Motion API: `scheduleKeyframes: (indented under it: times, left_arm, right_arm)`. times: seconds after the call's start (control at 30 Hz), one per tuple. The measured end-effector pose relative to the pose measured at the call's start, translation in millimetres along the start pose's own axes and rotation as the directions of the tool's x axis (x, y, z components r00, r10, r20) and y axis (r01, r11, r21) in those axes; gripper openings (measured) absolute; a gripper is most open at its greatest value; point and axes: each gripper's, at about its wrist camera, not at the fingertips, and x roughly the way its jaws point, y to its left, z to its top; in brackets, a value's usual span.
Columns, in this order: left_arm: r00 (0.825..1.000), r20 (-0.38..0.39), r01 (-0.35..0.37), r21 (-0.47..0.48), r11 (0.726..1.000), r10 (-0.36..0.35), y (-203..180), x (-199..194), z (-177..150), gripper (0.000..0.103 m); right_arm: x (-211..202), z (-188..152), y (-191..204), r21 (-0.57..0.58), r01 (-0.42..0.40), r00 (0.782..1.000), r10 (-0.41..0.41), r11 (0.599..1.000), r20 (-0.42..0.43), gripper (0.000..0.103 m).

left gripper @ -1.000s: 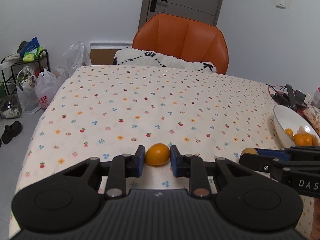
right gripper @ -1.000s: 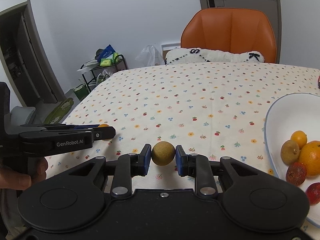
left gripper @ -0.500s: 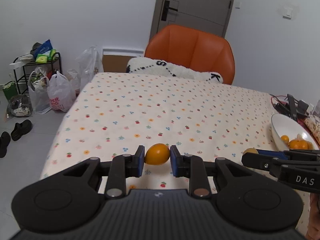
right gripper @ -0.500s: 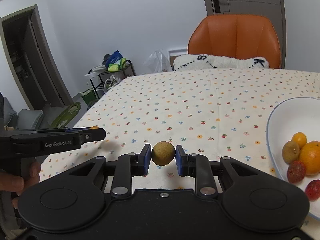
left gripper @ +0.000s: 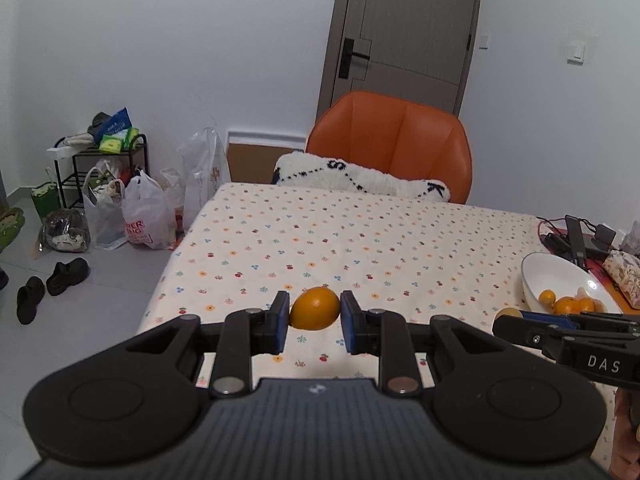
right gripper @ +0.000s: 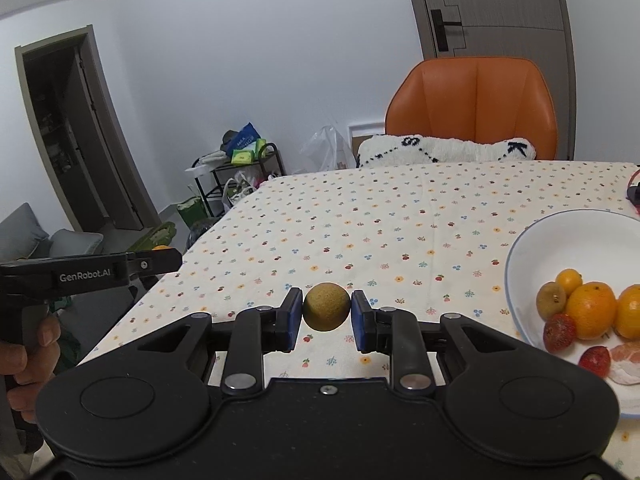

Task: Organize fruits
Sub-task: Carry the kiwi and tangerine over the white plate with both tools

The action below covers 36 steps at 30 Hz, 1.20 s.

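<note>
Your left gripper [left gripper: 315,316] pinches a small orange fruit [left gripper: 315,308] above the tablecloth [left gripper: 360,240] — your right gripper [right gripper: 326,316] clamps a brown round fruit [right gripper: 326,306], white fruit bowl [right gripper: 520,256] at three o'clock.

A smooth oval orange fruit [left gripper: 315,308] sits pinched between blue claw pads, above the flowered counter [left gripper: 360,240]. A rough, round brownish-yellow fruit [right gripper: 326,307] is pinched likewise. Right, a white bowl [right gripper: 520,252] holds oranges [right gripper: 591,311] and red fruits [right gripper: 560,333].
</note>
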Motion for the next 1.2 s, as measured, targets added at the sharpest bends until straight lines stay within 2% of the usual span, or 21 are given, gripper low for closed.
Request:
scheduleKeyframes:
  times: [0.57, 1.2]
  left_arm:
    - [0.999, 0.045, 0.027, 0.054, 0.998, -0.029, -38.6, -36.1, -3.2, 0.025]
    - [0.995, 0.033, 0.092, 0.112, 0.989, -0.096, -105.3, -27.1, -9.2, 0.025]
  right_arm:
    - [-45.0, -7.5, -14.5, 0.008, 0.019, 0.998, -0.019, 1.0, 0.068, 0.025]
    - [-87.2, -17.8, -64.1, 0.058, 0.089, 0.988, -0.095, 0.994, 0.118, 0.025]
